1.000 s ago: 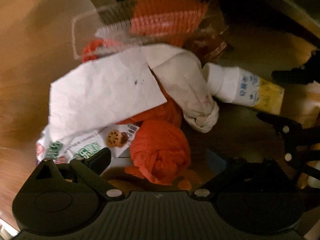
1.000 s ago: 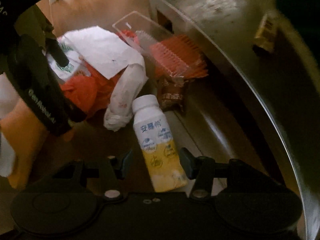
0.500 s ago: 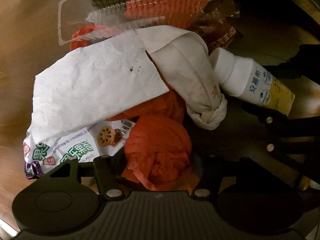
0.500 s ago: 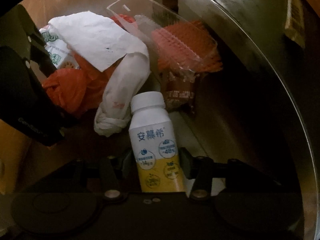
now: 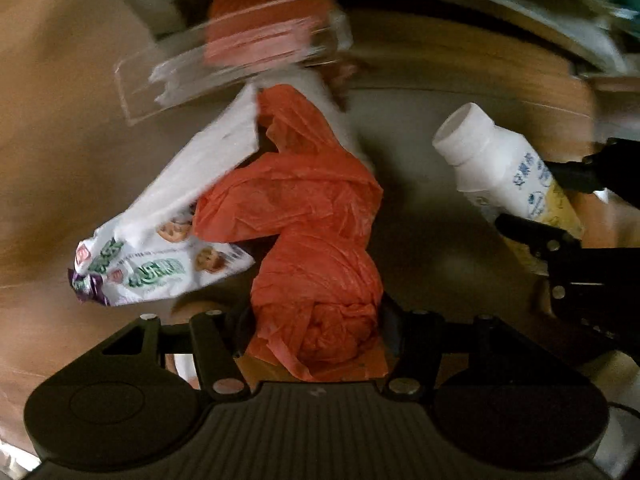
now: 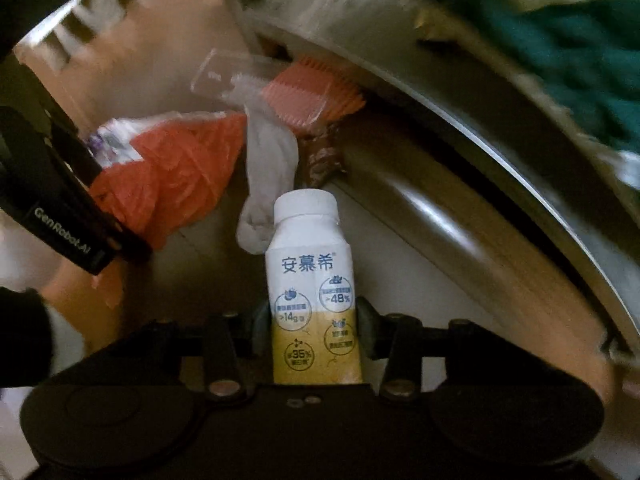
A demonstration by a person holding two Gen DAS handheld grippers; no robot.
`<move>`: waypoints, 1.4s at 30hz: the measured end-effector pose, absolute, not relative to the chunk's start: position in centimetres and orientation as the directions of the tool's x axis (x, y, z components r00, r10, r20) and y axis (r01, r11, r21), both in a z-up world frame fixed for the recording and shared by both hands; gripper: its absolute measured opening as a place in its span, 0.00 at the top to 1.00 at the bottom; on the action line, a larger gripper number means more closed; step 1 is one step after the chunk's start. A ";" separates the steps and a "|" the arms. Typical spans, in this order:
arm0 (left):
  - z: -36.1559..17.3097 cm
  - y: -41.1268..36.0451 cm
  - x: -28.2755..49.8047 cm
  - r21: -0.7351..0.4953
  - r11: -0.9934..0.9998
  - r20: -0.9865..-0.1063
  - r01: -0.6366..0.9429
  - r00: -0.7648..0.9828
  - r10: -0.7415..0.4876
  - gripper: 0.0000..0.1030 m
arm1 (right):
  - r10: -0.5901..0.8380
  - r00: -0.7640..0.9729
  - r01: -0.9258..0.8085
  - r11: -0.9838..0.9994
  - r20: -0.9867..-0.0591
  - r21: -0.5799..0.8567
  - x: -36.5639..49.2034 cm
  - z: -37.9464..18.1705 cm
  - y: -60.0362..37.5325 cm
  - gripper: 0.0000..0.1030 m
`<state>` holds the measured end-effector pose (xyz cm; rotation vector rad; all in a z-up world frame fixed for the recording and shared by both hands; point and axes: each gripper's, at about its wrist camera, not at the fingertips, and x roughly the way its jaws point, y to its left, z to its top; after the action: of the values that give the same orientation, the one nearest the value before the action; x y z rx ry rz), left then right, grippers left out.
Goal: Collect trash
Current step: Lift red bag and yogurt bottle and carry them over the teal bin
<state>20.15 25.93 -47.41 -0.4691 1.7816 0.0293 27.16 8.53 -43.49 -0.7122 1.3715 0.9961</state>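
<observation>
My left gripper [image 5: 316, 320] is shut on a crumpled orange plastic bag [image 5: 304, 208], lifted off the floor. A printed snack wrapper [image 5: 160, 268] and white paper [image 5: 208, 156] hang against the bag's left side. My right gripper [image 6: 314, 320] has its jaws closing on the yellow lower half of a white yogurt bottle [image 6: 308, 256]; the pads press on it and it stands upright between them. The left wrist view shows the same bottle [image 5: 496, 160] at the right. In the right wrist view the orange bag [image 6: 176, 172] hangs at the left.
A clear plastic tray with an orange ridged insert [image 6: 312, 92], a knotted white bag [image 6: 268, 168] and a brown wrapper [image 6: 320, 156] lie on the wooden floor by a curved metal rim [image 6: 480, 140]. Green cloth [image 6: 580, 40] sits above the rim.
Both grippers closed, the left on the orange bag and the right on the bottle, then rose. The bag came up with the wrapper and paper; the white knotted bag stayed down.
</observation>
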 end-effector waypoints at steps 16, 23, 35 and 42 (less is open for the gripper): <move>-25.1 19.7 19.4 -0.321 0.927 -0.945 -0.192 0.125 -0.301 0.41 | 0.402 0.123 -0.759 0.627 -0.907 0.175 25.0 -21.4 -0.4 0.58; -14.8 15.8 17.3 -0.289 0.946 -0.905 -0.148 0.364 -0.220 0.41 | 0.501 0.314 -0.723 0.677 -0.806 0.139 22.1 -11.7 -5.3 0.58; -0.2 7.1 14.6 -0.206 0.978 -0.753 -0.042 0.645 -0.131 0.41 | 0.581 0.585 -0.657 0.749 -0.566 0.088 18.4 0.4 -15.3 0.58; 6.1 1.3 14.6 -0.178 0.984 -0.664 0.028 0.734 -0.141 0.41 | 0.577 0.688 -0.620 0.783 -0.439 0.058 17.5 5.6 -20.4 0.58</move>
<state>14.59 1.33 6.09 -0.1603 0.7410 -0.0934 17.50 -20.44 5.58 -0.0978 0.4574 0.6707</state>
